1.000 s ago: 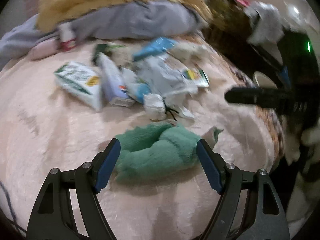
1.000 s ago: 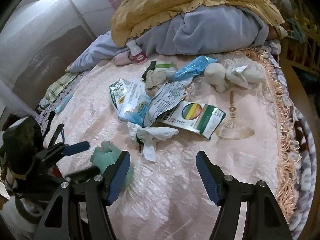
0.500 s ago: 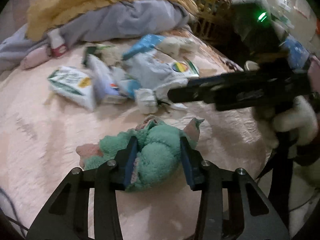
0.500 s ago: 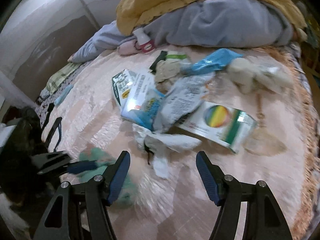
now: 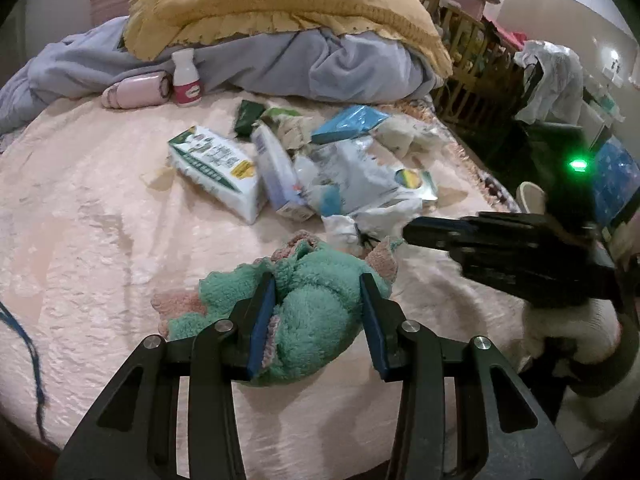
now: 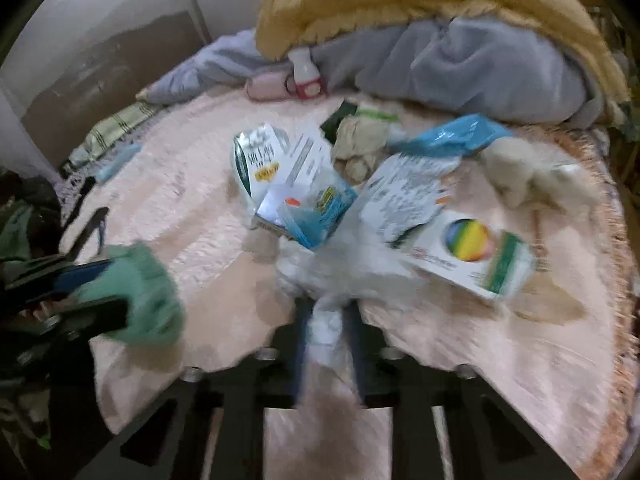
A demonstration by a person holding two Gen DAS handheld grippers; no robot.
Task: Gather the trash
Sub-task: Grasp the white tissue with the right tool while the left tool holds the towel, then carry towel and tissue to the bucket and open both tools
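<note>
My left gripper (image 5: 318, 300) is shut on a fluffy green cloth (image 5: 316, 312), held at the near edge of the pink bed cover (image 5: 80, 240); the cloth also shows in the right wrist view (image 6: 148, 300). My right gripper (image 6: 326, 320) is shut on a crumpled white tissue (image 6: 328, 280) at the near end of the trash pile. The pile holds a green-and-white tissue pack (image 6: 260, 160), a white-and-blue box (image 6: 304, 200), a printed white wrapper (image 6: 408, 188), a rainbow-logo pack (image 6: 472, 252) and a blue wrapper (image 6: 452, 136). The right wrist view is blurred.
A grey blanket (image 5: 320, 60) and a yellow blanket (image 5: 280, 0) lie piled at the back of the bed. A small pink-labelled bottle (image 5: 186, 80) and a pink case (image 5: 134, 90) sit in front of them. A wooden crib (image 5: 472, 60) stands to the right of the bed.
My right gripper has moved forward to the pile and shut on the white tissue. My left gripper, which shut on the green cloth half a second ago, still holds it.
</note>
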